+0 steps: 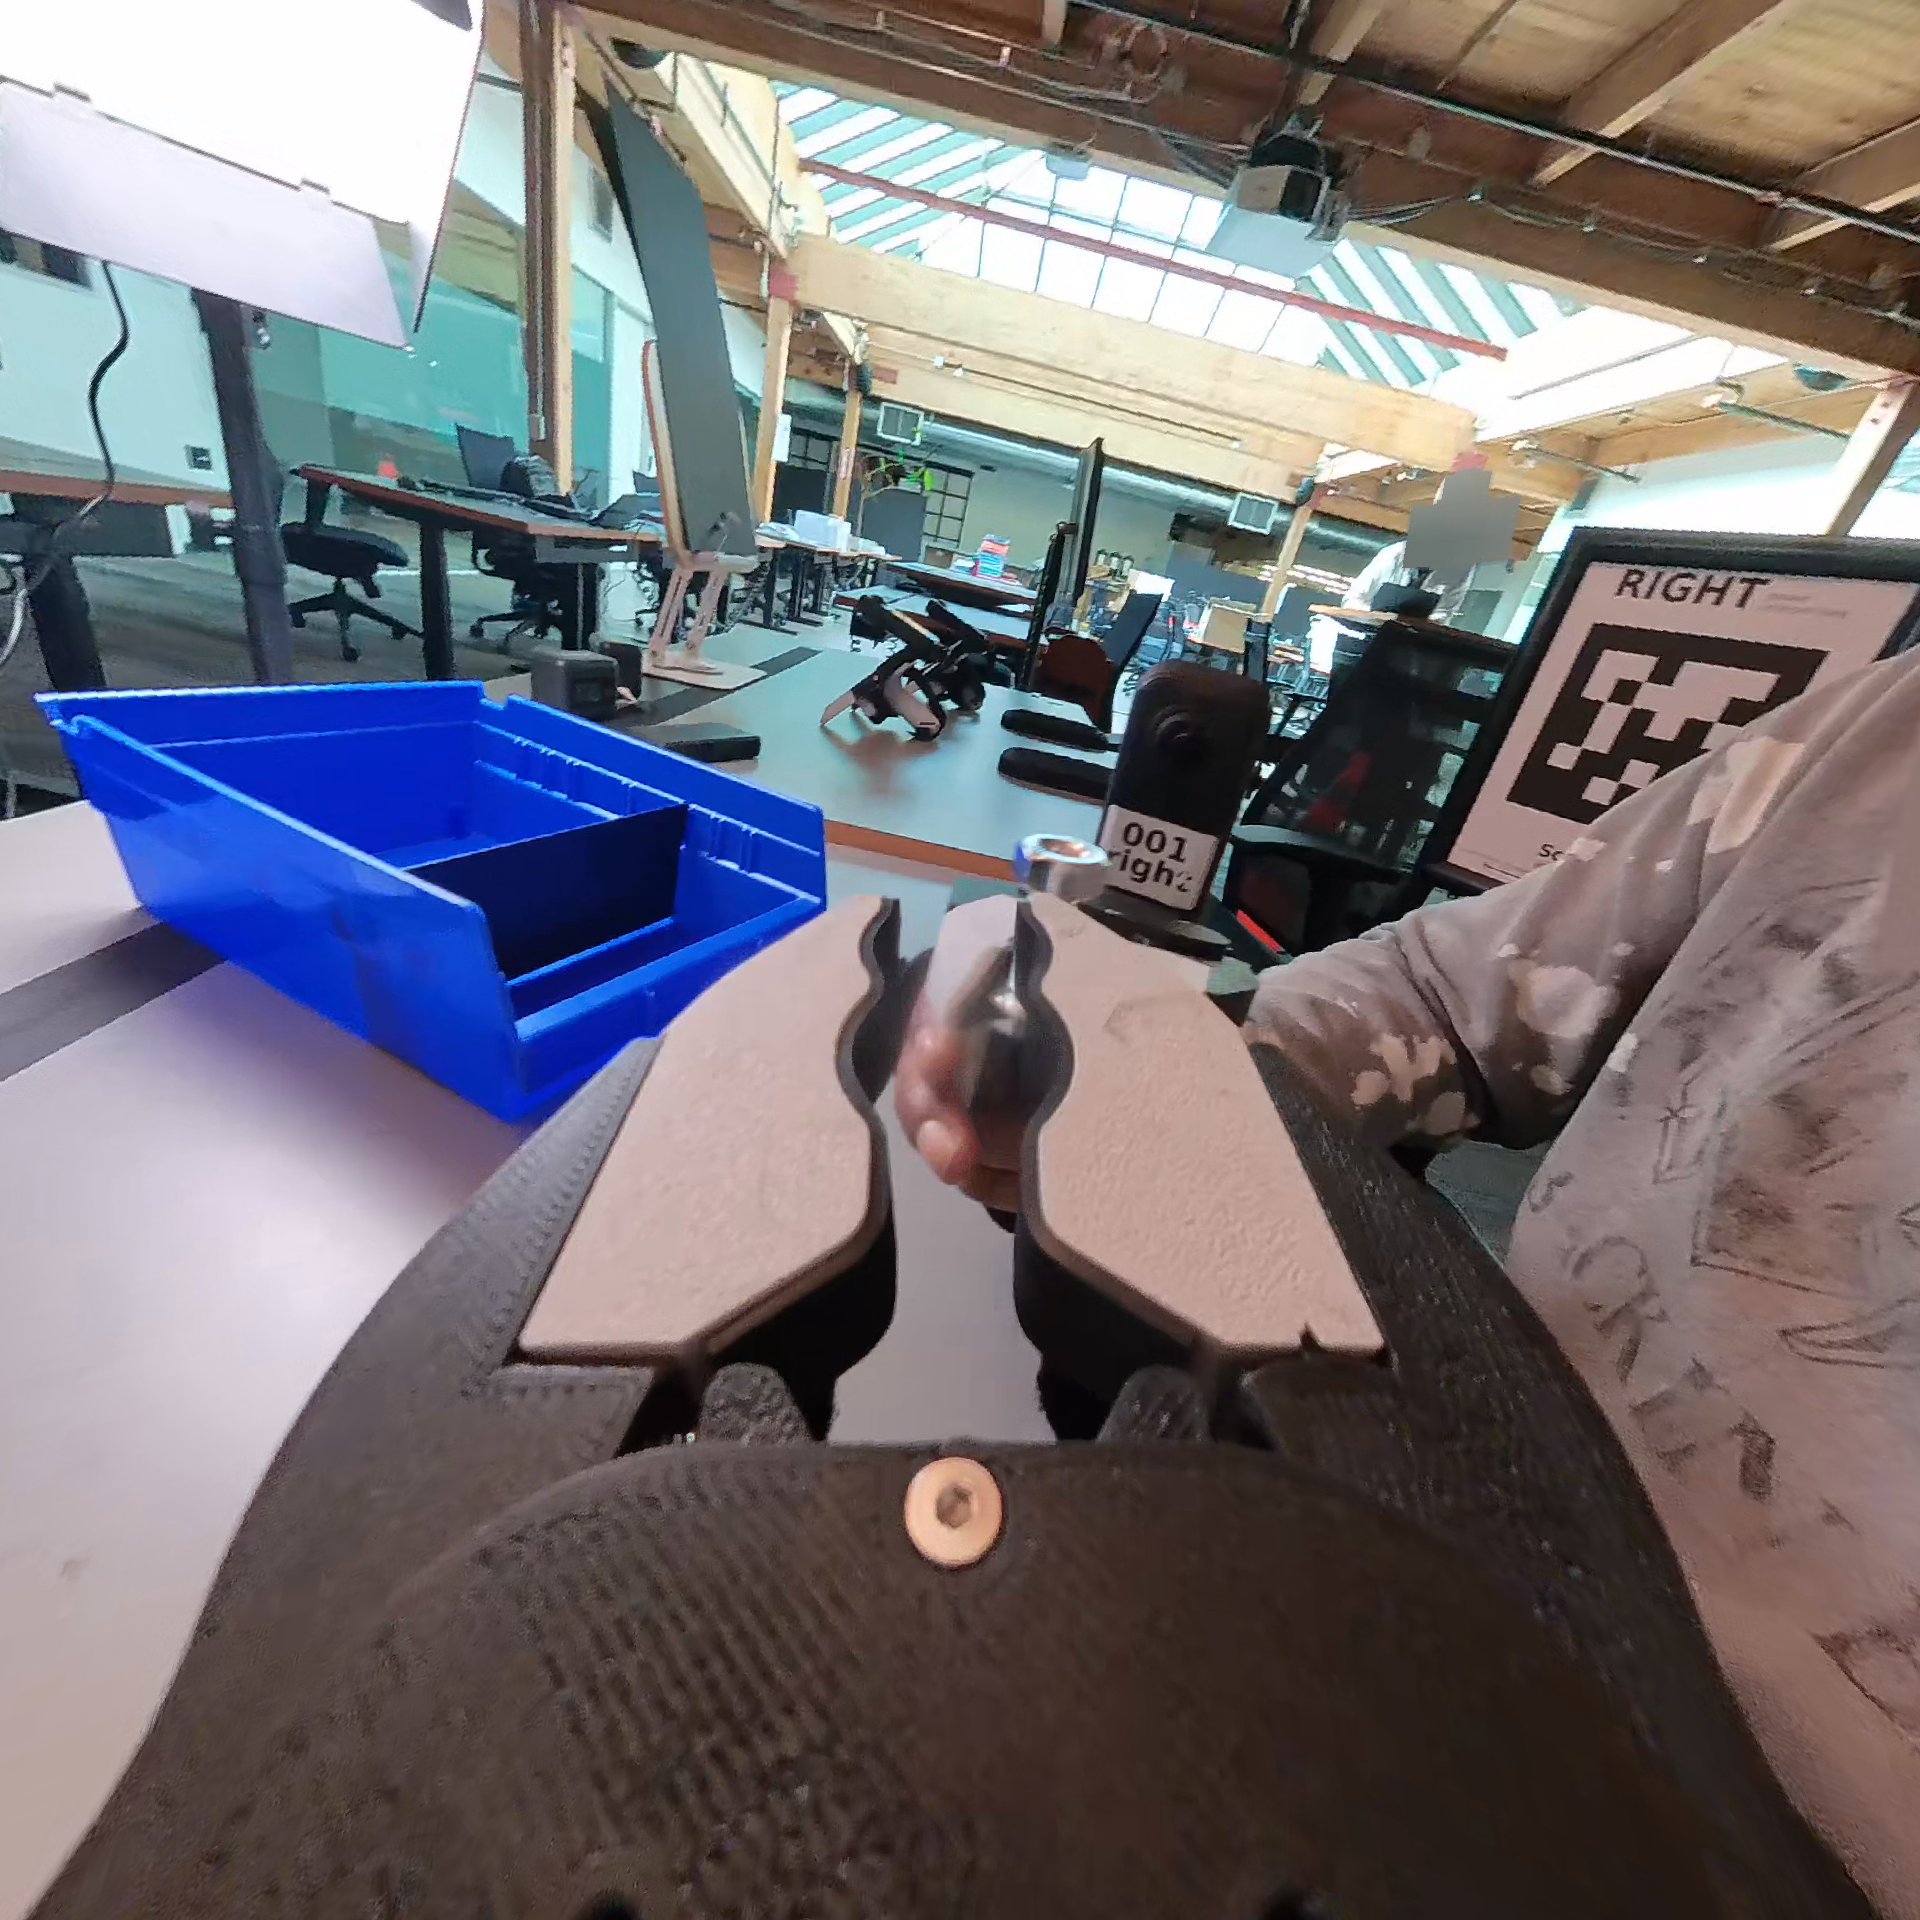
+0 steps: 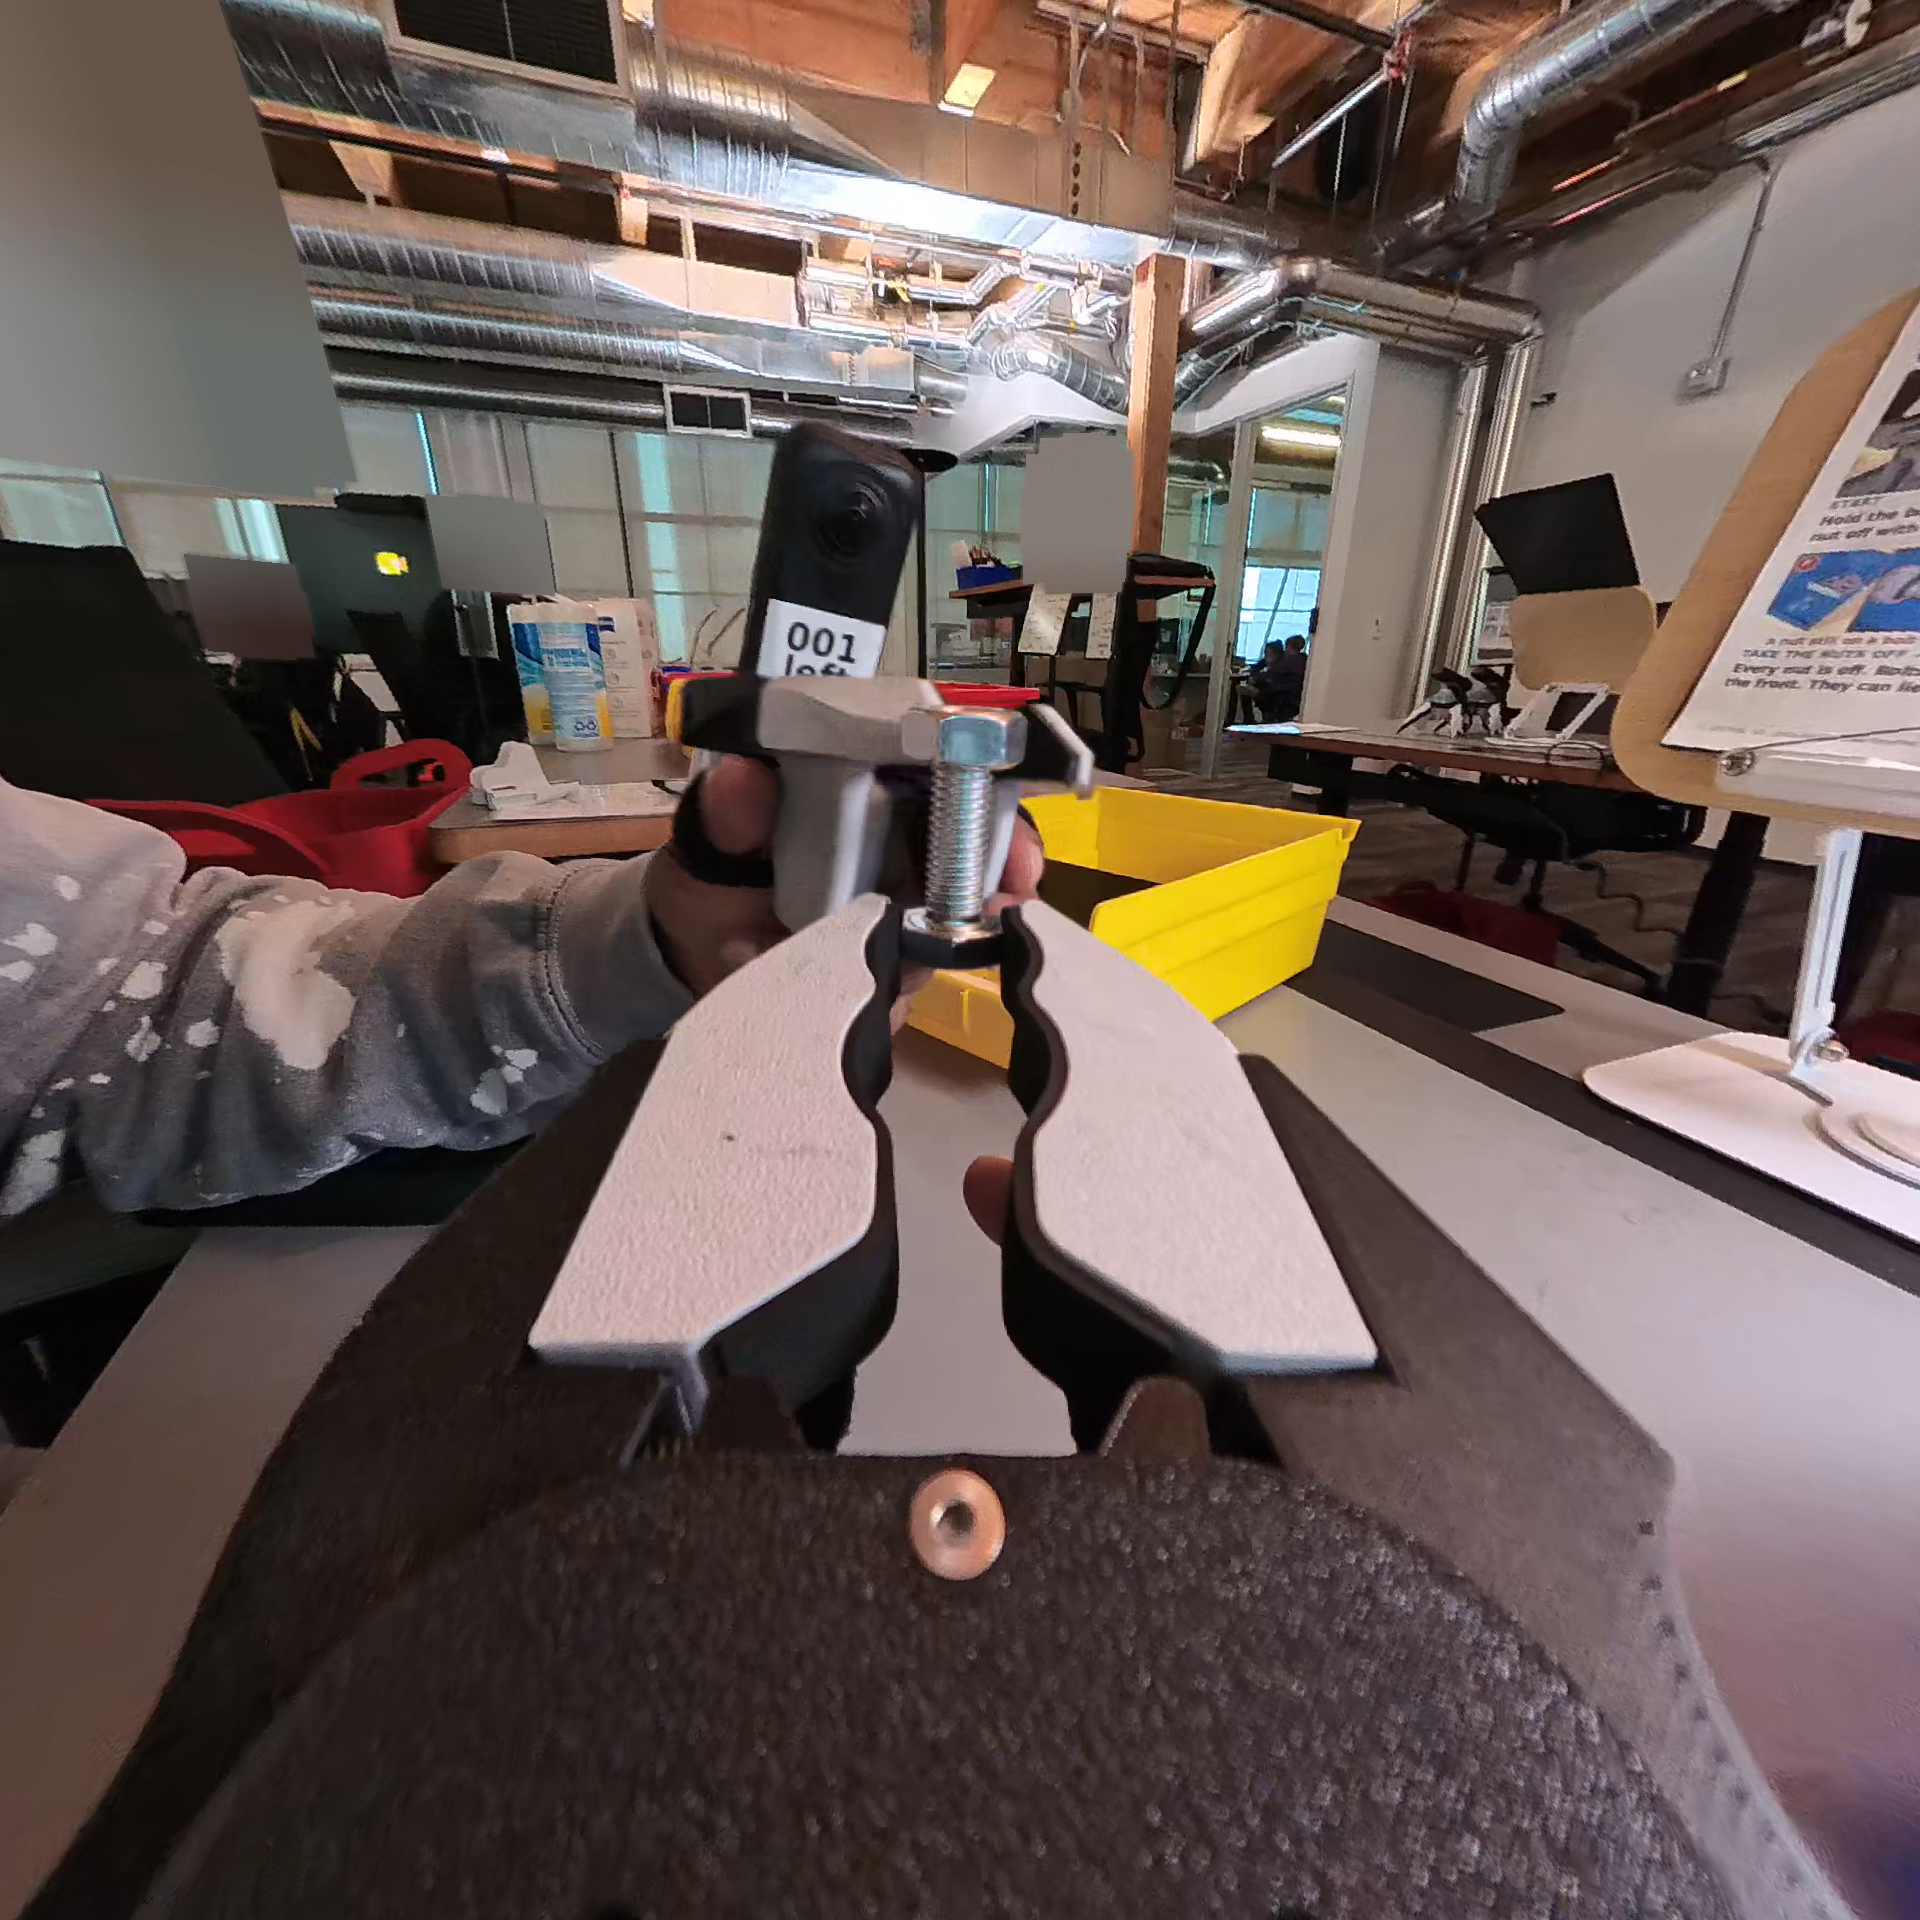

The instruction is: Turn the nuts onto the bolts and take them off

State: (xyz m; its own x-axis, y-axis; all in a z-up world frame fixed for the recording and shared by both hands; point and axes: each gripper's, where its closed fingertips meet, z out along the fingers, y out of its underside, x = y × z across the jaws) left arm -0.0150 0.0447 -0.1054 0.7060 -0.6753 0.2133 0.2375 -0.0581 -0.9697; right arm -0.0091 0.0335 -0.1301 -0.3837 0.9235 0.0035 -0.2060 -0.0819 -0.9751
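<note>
In the right wrist view, centre frame, the left tongs clamp the hex head of the bolt, its long axis vertical, threads pointing down. Directly below, the right tongs pinch the nut at the thread's tip. At right sits a yellow bin on the table.

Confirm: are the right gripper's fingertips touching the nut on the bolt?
Touching. The right wrist view shows the right gripper with both fingertips closed against the nut at the lower end of the bolt, no gap either side.
</note>
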